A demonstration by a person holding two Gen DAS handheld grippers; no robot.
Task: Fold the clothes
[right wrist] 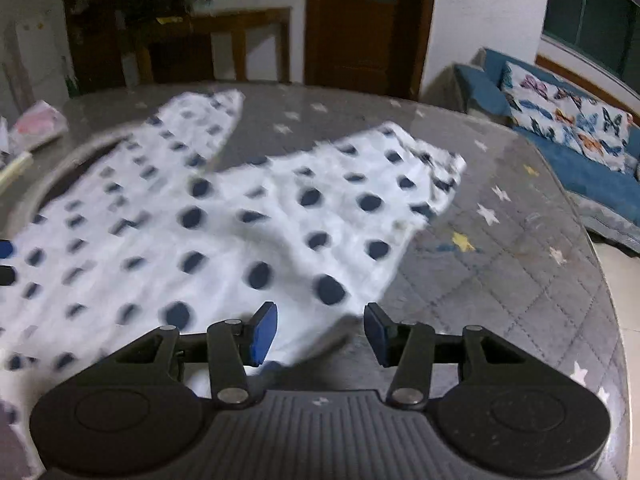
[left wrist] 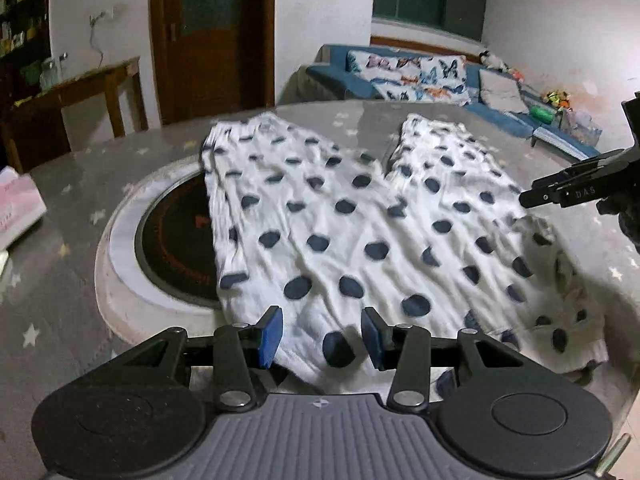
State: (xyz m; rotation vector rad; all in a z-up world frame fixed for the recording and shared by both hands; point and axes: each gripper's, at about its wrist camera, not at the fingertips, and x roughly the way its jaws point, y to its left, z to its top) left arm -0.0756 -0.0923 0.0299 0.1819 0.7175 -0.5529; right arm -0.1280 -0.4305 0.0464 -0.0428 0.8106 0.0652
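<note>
White trousers with dark blue dots (left wrist: 340, 220) lie spread flat on the round table, waist towards me and both legs pointing away. My left gripper (left wrist: 322, 338) stands open over the waist edge, with cloth showing between its blue pads (left wrist: 270, 336). Seen from the side at the right edge of the left wrist view, my right gripper (left wrist: 528, 198) hovers above the trousers' right side. In its own view the right gripper (right wrist: 318, 334) is open above the right edge of the trousers (right wrist: 240, 232), holding nothing. Part of the left gripper's blue pad (right wrist: 5, 249) peeks in at the left.
The grey, star-patterned table cover (right wrist: 500, 272) shows bare to the right. A round black hob (left wrist: 176, 240) lies partly under the left trouser leg. A pink tissue pack (left wrist: 18, 208) sits at the table's left. A blue sofa (left wrist: 500, 96) and a wooden side table (left wrist: 100, 84) stand behind.
</note>
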